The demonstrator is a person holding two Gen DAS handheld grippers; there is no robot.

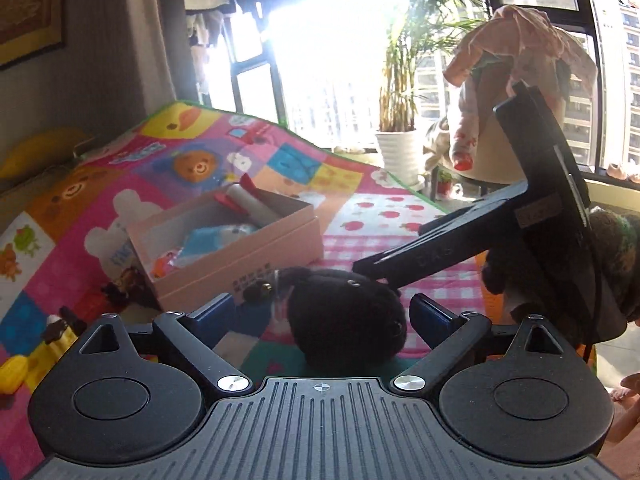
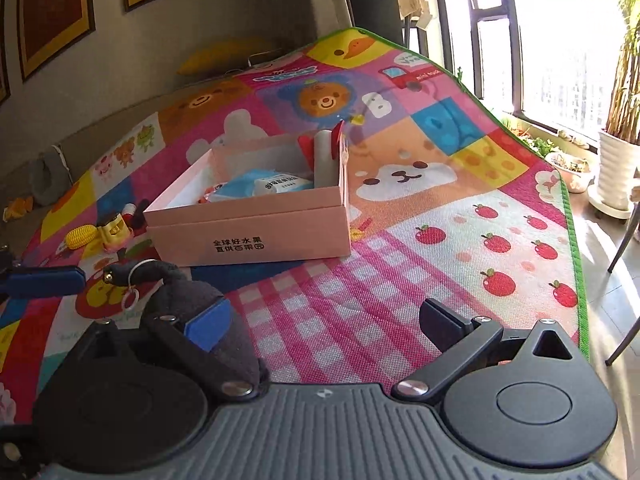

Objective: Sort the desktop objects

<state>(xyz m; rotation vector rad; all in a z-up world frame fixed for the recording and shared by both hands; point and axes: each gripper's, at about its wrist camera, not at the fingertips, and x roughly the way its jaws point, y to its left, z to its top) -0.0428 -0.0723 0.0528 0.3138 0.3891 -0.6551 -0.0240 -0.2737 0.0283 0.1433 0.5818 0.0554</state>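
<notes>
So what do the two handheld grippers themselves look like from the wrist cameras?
Both match. The left gripper has a ribbed dark grey body, two round black discs, black linkage arms with silver pivot screws, and blue pads on its fingers. The right gripper is the same build; one blue pad shows. A small crosshair mark sits at each body's front edge. In the left view a thin black cable runs down the right gripper.

A colourful cartoon play mat (image 2: 420, 216) with a green edge carries everything. On it stands an open pink cardboard box (image 2: 256, 232) with black printed characters on its side. Left of the box lie small yellow toys (image 2: 108, 234). A black plush toy (image 1: 344, 312) rests on the mat nearer the cameras.
</notes>
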